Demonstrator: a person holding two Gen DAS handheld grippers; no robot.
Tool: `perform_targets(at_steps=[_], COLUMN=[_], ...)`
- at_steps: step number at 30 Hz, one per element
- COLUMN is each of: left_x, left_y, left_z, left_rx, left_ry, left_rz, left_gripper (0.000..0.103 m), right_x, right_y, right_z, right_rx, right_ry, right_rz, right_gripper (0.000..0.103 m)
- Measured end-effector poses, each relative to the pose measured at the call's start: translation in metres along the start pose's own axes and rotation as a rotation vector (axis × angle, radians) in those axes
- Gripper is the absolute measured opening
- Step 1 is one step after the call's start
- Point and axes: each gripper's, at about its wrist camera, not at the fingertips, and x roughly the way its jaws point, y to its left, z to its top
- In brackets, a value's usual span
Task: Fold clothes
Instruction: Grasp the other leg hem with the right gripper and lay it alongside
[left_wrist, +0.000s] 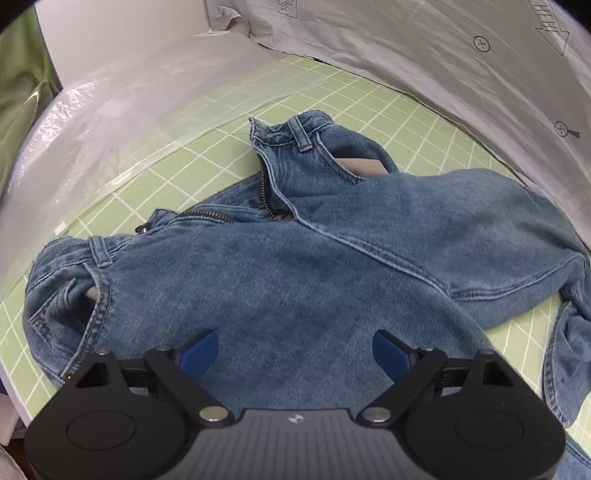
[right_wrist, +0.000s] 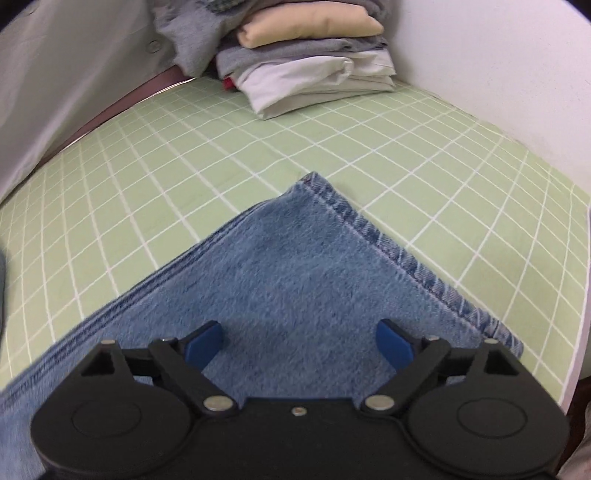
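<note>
while both tongs, left tongs (left_wrist: 295, 354) and right tongs (right_wrist: 299, 347), hang released over the jeans (left_wrist: 288, 266), the denim sprawls rumpled on the green grid table (right_wrist: 184, 147), fly open, hem (right_wrist: 369, 229) flat. folded stack (right_wrist: 314, 66) far. likely spreading; next needs a waistband or hem grip.

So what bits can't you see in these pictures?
- Blue denim jeans: left wrist view, the lower legs run behind the open left tongs.
- Stack of folded clothes: right wrist view, its top is cut by the frame edge.
- Right tongs: open; the cloth beneath is blurred.
</note>
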Motion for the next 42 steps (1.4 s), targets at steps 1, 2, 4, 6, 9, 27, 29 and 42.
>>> perform_targets(at_steps=[1, 2, 4, 6, 9, 27, 29, 42], left_x=[0.003, 0.007, 0.015, 0.023, 0.034, 0.052, 0.051, 0.052], left_y=[-0.002, -0.003, -0.006, -0.007, -0.01, -0.024, -0.025, -0.031], left_z=[0.004, 0.007, 0.01, 0.008, 0.003, -0.005, -0.004, 0.003], left_rx=[-0.004, -0.005, -0.005, 0.001, 0.013, 0.07, 0.07, 0.069], left_ry=[0.002, 0.005, 0.017, 0.036, 0.066, 0.055, 0.053, 0.062], left_rz=[0.005, 0.012, 0.028, 0.035, 0.044, 0.092, 0.093, 0.094], left_gripper=[0.091, 0.091, 0.093, 0.095, 0.097, 0.103, 0.103, 0.103], right_x=[0.001, 0.001, 0.003, 0.004, 0.006, 0.025, 0.024, 0.018], right_y=[0.008, 0.017, 0.034, 0.051, 0.076, 0.226, 0.23, 0.247], right_z=[0.002, 0.005, 0.009, 0.014, 0.02, 0.035, 0.034, 0.084], right_rx=[-0.012, -0.023, -0.047, -0.07, -0.106, -0.277, -0.328, -0.636], right_ry=[-0.002, -0.004, -0.008, -0.012, -0.019, 0.016, -0.013, -0.223], right_rz=[0.01, 0.021, 0.042, 0.063, 0.094, 0.394, 0.378, 0.326], right_gripper=[0.09, 0.085, 0.086, 0.095, 0.101, 0.087, 0.076, 0.003])
